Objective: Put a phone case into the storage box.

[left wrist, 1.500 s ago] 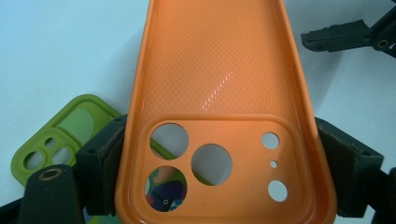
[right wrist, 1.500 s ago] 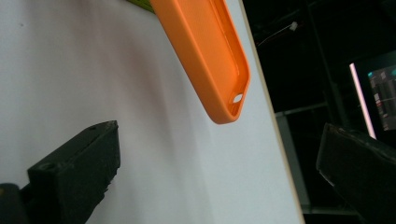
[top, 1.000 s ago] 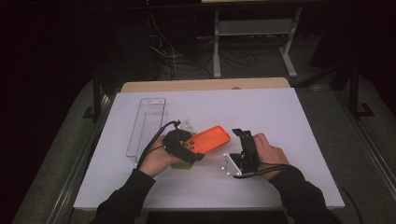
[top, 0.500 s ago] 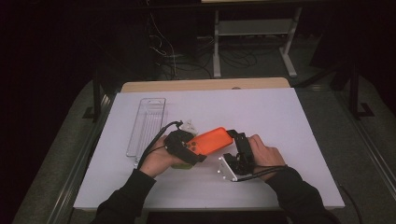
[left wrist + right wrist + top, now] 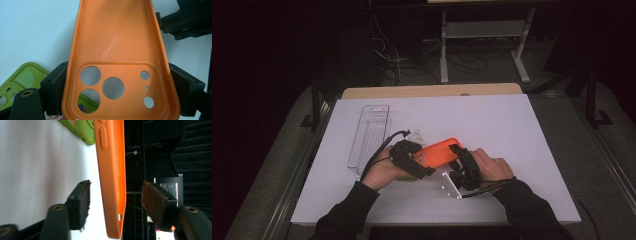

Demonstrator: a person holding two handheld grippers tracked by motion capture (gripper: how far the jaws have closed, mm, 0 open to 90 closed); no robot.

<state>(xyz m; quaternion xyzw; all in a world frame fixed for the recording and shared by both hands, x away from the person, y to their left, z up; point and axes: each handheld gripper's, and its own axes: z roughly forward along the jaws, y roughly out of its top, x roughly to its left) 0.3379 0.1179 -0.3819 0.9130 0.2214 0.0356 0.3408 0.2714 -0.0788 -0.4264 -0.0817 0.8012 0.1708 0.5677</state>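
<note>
An orange phone case [image 5: 439, 152] hangs just above the white table, inner side up in the left gripper view [image 5: 117, 45]. My left gripper [image 5: 422, 159] is shut on its camera-hole end, a pad [image 5: 53, 87] pressing each long edge. My right gripper [image 5: 458, 152] straddles the opposite end, seen edge-on in the right gripper view [image 5: 111, 177]. Its jaws have just been closing with the case between them, and a gap still shows on both sides of the case. A green phone case [image 5: 20, 80] lies on the table under my left hand.
A clear plastic tray [image 5: 369, 132] lies at the left of the white tabletop [image 5: 512, 130]. A small pale object [image 5: 416, 136] sits just beyond my left gripper. Beyond the table's far edge the floor is dark, with cables and a stand.
My right gripper has slid left onto the free end of the orange case, and its jaws have narrowed around it. The left gripper and the case have stayed put.
</note>
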